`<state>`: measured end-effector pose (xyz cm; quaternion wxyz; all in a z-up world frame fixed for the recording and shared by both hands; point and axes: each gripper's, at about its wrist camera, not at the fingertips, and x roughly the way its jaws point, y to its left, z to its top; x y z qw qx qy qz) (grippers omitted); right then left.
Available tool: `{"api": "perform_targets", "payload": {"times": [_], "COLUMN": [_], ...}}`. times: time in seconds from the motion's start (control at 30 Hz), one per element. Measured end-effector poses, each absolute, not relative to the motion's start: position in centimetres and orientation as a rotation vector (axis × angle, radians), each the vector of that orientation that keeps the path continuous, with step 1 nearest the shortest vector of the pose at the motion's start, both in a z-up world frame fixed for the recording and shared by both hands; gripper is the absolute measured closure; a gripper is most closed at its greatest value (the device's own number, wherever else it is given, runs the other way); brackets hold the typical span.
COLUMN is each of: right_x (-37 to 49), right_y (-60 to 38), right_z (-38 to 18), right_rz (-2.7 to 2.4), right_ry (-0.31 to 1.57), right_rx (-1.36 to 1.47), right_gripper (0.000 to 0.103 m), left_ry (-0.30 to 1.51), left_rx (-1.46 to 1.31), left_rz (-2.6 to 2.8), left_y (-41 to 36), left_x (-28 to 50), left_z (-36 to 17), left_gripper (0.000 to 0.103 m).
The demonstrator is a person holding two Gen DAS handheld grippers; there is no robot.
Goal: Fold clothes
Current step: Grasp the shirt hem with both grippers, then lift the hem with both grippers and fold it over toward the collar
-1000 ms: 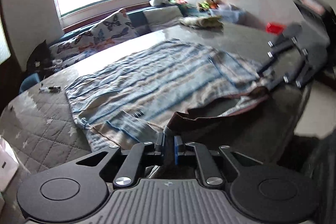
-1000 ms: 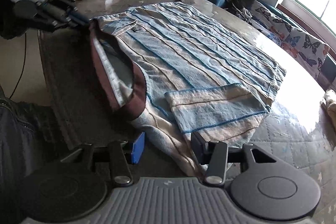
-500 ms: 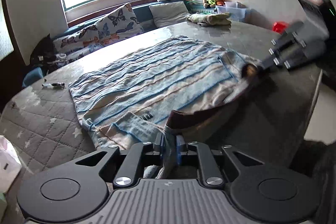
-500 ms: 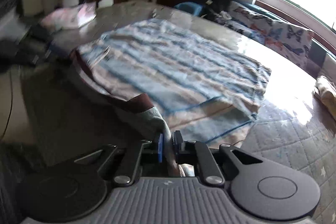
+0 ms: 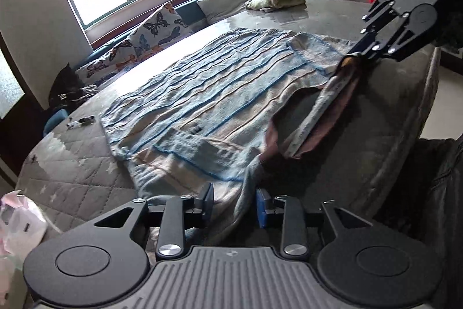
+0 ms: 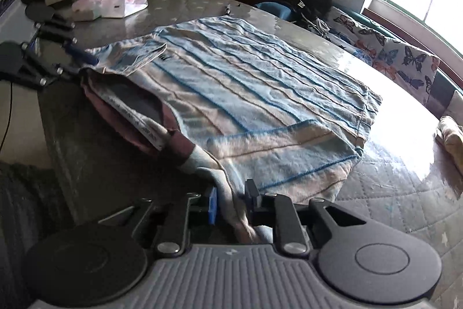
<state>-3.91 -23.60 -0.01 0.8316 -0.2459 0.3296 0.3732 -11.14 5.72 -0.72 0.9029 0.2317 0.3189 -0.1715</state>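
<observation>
We see one striped garment (image 5: 220, 94) lying flat across the middle of the round table (image 5: 72, 170), its brown-edged neck opening at the near edge, close to both tools. Our left gripper (image 5: 234, 200) has just been opening; its jaws stand apart with a loose fold of the cloth hanging between them, and we cannot tell whether either pad touches it. Our right gripper (image 6: 230, 200) has also just been opening a little, with a twist of the collar running between its jaws; whether the pads press on it is hard to make out, because the cloth hides them. In the left wrist view the right tool's fingertips are buried in the collar. At the table's far edge lie one folded cloth (image 5: 276, 0) and one pink plastic bag (image 6: 107, 3), and one small dark object (image 5: 82, 121) we cannot identify. The table's near edge is cut off.
</observation>
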Motion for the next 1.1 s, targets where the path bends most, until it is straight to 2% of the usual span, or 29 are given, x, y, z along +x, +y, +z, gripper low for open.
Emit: {"api": "perform_targets", "payload": {"times": [0.1, 0.2, 0.23, 0.27, 0.37, 0.8, 1.1], "right_x": [-4.2, -4.1, -3.9, -3.8, -3.7, -8.1, -2.3], "right_y": [-24.0, -23.7, -23.6, -23.5, -23.6, -25.4, -25.2], "right_z": [-0.1, -0.2, -0.3, -0.2, 0.1, 7.3, 10.3], "right_rz": [0.783, 0.770, 0.771, 0.768, 0.767, 0.857, 0.807], "right_ry": [0.688, 0.674, 0.679, 0.683, 0.688, 0.634, 0.560], "right_rx": [-0.531, -0.526, -0.519, -0.510, -0.482, -0.430, -0.351], "right_gripper": [0.080, 0.080, 0.083, 0.090, 0.095, 0.098, 0.099], "left_ry": [0.667, 0.658, 0.653, 0.648, 0.627, 0.486, 0.436], "left_rx": [0.472, 0.462, 0.455, 0.446, 0.418, 0.413, 0.405], "left_rz": [-0.346, -0.335, -0.332, -0.327, -0.306, -0.268, -0.266], "left_y": [6.3, 6.2, 6.1, 6.1, 6.4, 7.0, 7.6], "left_x": [-11.1, -10.8, -10.7, -10.7, -10.6, -16.0, -9.7], "left_z": [-0.7, -0.8, -0.7, -0.6, 0.1, 6.1, 8.2], "left_gripper": [0.071, 0.083, 0.088, 0.091, 0.095, 0.096, 0.096]}}
